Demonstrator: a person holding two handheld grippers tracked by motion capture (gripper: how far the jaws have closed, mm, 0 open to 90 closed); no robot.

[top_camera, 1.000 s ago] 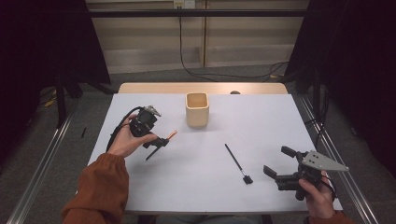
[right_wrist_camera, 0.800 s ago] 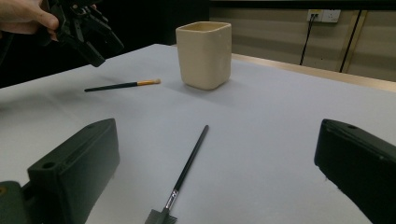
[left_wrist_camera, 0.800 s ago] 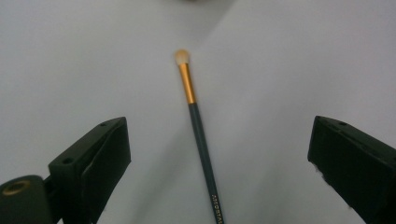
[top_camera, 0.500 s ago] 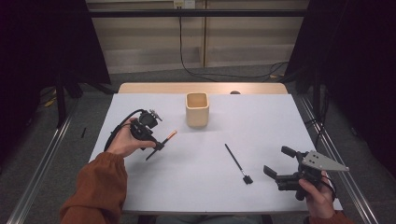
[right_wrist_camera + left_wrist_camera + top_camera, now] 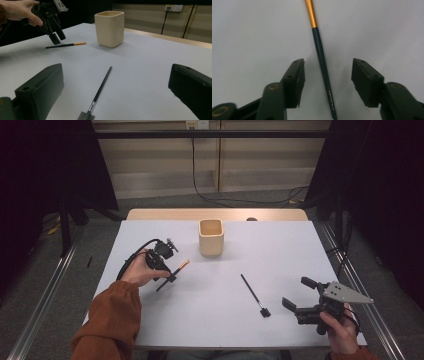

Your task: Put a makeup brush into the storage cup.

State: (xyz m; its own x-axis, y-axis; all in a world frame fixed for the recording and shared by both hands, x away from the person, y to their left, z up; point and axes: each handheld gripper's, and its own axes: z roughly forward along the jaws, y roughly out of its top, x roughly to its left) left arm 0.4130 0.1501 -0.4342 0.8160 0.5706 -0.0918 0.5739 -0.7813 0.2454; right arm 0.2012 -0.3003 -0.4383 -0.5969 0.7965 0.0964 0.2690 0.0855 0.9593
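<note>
A dark-handled brush with an orange ferrule (image 5: pixel 179 268) lies on the white table (image 5: pixel 280 250), left of a cream square cup (image 5: pixel 211 237). My left gripper (image 5: pixel 167 276) hangs just over the brush, pointing down. In the left gripper view its jaws stand open on either side of the brush's handle (image 5: pixel 320 50), not touching it. A black brush (image 5: pixel 254 295) lies right of centre. My right gripper (image 5: pixel 298 293) rests open near the front right edge. In the right gripper view the black brush (image 5: pixel 99 90) lies ahead between the jaws, with the cup (image 5: pixel 110 28) beyond.
The left gripper (image 5: pixel 53 33) and the orange-ferruled brush (image 5: pixel 66 45) appear far left in the right gripper view. A wooden strip (image 5: pixel 215 214) borders the table's far edge. Rails run along both sides of the table, and cables hang at the back wall.
My left gripper has come down and slightly toward the person, now straddling the orange-ferruled brush. The brushes, cup and right gripper have stayed put.
</note>
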